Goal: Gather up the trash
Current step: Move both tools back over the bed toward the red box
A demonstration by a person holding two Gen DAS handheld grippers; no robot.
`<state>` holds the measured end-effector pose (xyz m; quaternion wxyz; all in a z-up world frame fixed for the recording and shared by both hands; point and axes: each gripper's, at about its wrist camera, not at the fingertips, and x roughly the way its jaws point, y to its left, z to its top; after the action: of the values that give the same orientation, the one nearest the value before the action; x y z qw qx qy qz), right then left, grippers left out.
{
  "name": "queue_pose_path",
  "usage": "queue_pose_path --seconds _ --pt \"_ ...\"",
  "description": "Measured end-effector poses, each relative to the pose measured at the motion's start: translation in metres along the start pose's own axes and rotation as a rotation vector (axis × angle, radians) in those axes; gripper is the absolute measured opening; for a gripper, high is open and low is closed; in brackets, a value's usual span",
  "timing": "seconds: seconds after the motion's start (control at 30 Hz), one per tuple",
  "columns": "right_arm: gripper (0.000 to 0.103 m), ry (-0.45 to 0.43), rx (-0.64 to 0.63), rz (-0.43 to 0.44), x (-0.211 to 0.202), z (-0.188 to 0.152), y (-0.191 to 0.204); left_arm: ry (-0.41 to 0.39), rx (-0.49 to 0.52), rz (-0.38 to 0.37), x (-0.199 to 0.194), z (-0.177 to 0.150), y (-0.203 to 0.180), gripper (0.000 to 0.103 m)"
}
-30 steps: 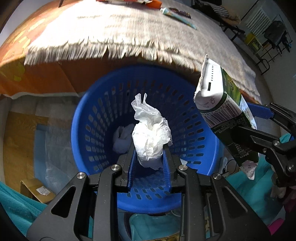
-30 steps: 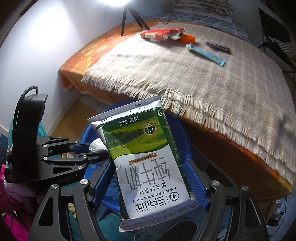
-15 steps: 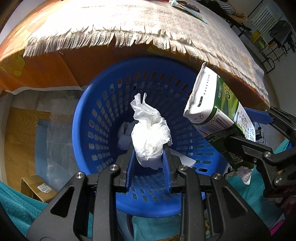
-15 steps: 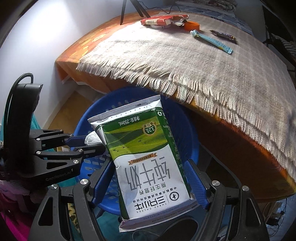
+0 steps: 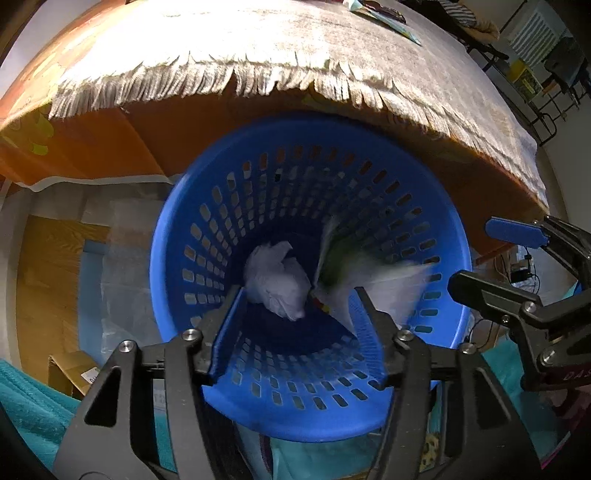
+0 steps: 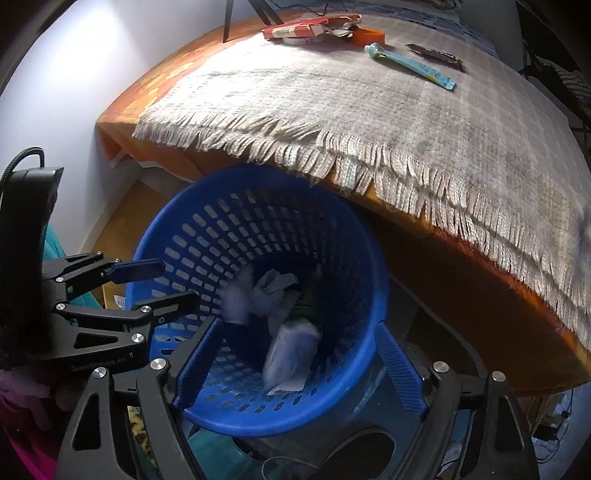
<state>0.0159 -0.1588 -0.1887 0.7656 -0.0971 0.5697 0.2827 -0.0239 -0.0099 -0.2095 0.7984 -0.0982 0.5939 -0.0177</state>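
Observation:
A blue perforated basket (image 5: 221,192) (image 6: 332,229) stands on the floor under the table edge. Inside it lie a crumpled white tissue (image 5: 277,284) (image 6: 243,299) and a green-and-white milk carton (image 5: 362,273) (image 6: 295,347), both blurred by motion. My left gripper (image 5: 295,332) is open over the near rim with nothing between its fingers. My right gripper (image 6: 299,365) is open too, over the basket. Each gripper also shows from the side in the other view: the right gripper (image 5: 517,258) and the left gripper (image 6: 147,284).
A fringed beige cloth (image 6: 369,110) covers the orange table above the basket. On it lie a red box (image 6: 295,29), an orange lid (image 6: 367,36), a blue tube (image 6: 410,64) and a dark wrapper (image 6: 436,55). Teal fabric (image 5: 26,402) lies at the lower left, a cardboard box (image 5: 74,369) beside the basket.
Both grippers have opened. The tissue has left the left gripper and the carton the right gripper; both have fallen into the basket. The views have moved closer to the basket.

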Motion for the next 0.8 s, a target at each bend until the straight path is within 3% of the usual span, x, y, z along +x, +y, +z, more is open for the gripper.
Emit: queue_pose_path --seconds 0.8 --pt "0.091 -0.029 0.042 -0.001 -0.014 0.005 -0.013 -0.016 0.006 0.001 -0.008 0.021 0.001 0.059"
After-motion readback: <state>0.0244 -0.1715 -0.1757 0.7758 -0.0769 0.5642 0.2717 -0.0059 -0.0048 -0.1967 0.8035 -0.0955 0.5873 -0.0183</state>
